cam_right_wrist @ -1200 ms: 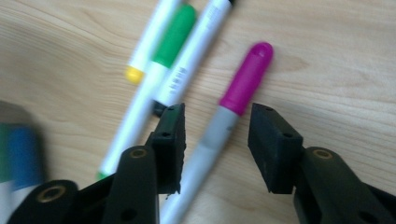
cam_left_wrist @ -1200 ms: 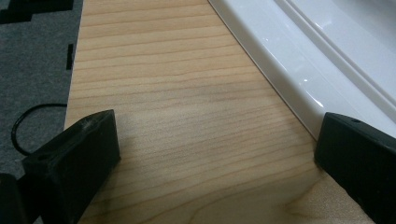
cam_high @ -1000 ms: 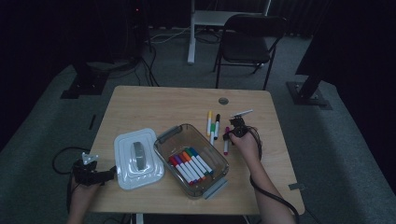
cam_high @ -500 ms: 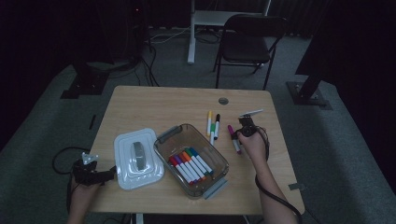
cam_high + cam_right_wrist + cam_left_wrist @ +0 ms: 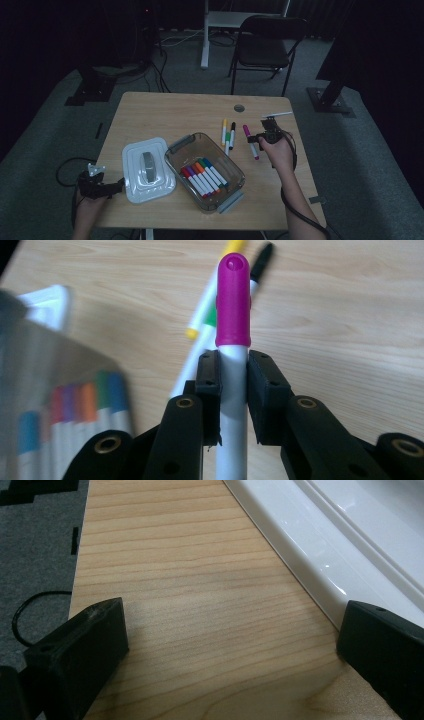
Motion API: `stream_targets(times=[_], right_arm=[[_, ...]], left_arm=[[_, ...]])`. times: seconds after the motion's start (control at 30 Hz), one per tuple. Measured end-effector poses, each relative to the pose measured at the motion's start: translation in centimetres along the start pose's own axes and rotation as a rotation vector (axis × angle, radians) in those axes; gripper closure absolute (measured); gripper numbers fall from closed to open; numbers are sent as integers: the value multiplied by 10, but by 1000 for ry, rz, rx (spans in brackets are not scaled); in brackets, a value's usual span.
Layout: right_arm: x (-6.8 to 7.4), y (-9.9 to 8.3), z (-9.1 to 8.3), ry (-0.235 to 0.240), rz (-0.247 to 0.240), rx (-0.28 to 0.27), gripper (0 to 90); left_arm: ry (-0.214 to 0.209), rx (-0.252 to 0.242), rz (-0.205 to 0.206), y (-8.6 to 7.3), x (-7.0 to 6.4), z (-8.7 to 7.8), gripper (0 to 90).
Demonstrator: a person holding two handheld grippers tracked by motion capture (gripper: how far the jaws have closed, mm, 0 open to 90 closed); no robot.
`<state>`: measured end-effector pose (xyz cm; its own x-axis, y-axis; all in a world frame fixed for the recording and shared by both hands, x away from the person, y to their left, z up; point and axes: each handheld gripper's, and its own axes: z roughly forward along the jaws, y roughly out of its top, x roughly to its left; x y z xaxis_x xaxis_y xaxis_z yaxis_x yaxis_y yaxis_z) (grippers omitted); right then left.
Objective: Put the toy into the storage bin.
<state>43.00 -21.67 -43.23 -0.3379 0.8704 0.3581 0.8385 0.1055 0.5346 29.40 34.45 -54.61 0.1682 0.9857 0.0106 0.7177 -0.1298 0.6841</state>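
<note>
Magenta-capped marker [image 5: 232, 310] sits clamped betw. the right gripper [image 5: 260, 137] jaws, at the right of the worktop [image 5: 175, 112], just right of the clear bin [image 5: 235, 182] w/ markers inside. Step in hand looks like pick-up; next move prob. calls for lift & carry left over the bin. Left gripper [image 5: 230, 650] jaws wide, empty, beside the white lid [image 5: 132, 180].

High view above table [image 5: 150, 107] looking down, both gripper views close, perhaps sharing white lid [image 5: 320, 555]
</note>
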Motion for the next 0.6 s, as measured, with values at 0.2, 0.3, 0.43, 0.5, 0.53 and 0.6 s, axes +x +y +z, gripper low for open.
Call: stream_targets(times=[0.2, 0.3, 0.43, 0.5, 0.53, 0.6], right_arm=[[29, 3, -16, 92, -63, -17, 768], [38, 3, -21, 106, -88, -20, 768], [61, 3, -33, 153, -139, -36, 768], [72, 3, -38, 164, -173, -40, 768], [77, 2, -39, 175, -183, -43, 768], [86, 1, -42, 190, -208, -36, 768]], left_arm=[[0, -1, -1, 0, 0, 0, 6], [0, -1, -1, 0, 0, 0, 6], [1, -2, 0, 0, 0, 0, 6], [0, -2, -1, 0, 0, 0, 6], [1, -2, -2, 0, 0, 0, 6], [1, -2, 0, 0, 0, 0, 5]])
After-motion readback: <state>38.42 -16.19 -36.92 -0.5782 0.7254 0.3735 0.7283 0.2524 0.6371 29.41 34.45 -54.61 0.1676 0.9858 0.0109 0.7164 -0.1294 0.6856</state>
